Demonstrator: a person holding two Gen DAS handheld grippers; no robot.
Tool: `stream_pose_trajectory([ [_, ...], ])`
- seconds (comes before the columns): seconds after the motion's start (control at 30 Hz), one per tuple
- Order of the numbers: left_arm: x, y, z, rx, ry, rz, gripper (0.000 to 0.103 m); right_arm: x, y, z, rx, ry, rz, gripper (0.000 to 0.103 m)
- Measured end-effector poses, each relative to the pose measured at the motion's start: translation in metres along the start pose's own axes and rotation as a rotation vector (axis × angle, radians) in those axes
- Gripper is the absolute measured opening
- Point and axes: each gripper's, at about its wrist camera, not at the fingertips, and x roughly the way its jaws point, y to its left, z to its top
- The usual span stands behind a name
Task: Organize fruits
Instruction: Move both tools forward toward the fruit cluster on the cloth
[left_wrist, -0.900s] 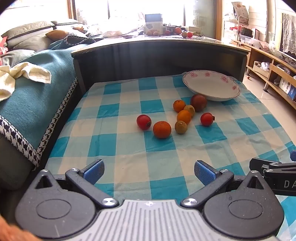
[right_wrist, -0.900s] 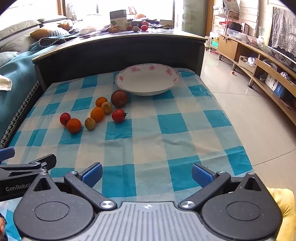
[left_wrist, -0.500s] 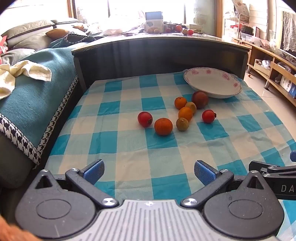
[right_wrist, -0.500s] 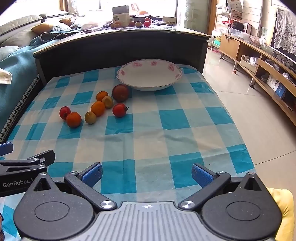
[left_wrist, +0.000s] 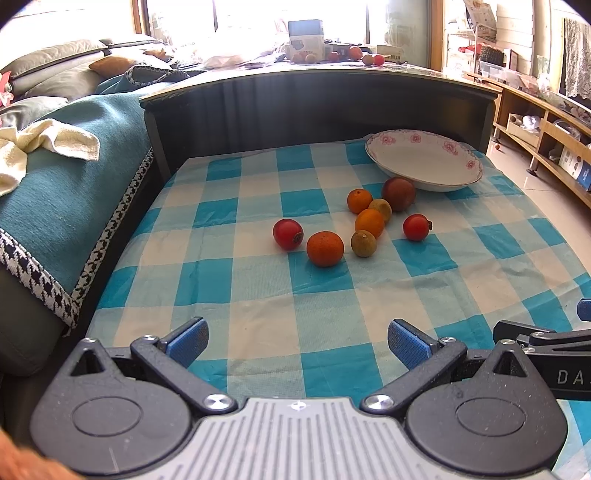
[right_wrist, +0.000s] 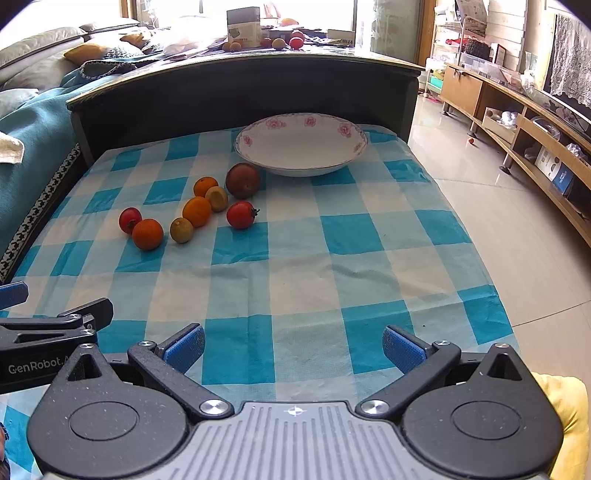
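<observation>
Checked cloth, fruits beside bowl, both tools spread apart, empty, neighbouring tool cut off.

Ahead of my spread tongs: bare checked cloth, free passage to the fruit cluster. Bowl beyond it, unblocked. Dark headboard wall closes the far side.

The right claw hangs wide apart over the checked cloth, holding nothing. Seven small fruits (red, orange, yellowish) cluster just left of the flowered bowl.
</observation>
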Motion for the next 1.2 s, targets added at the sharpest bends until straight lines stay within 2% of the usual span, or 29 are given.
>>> stream_pose_trajectory([
  [0.9, 0.015, 0.011, 0.004, -0.011, -0.003, 0.028, 0.103, 0.019, 0.011, 0.010, -0.006, 0.030, 0.044, 0.095],
  [1.2, 0.025, 0.014, 0.013, 0.078, -0.038, 0.067, 0.103, 0.033, 0.023, 0.023, -0.067, 0.041, 0.076, 0.090],
])
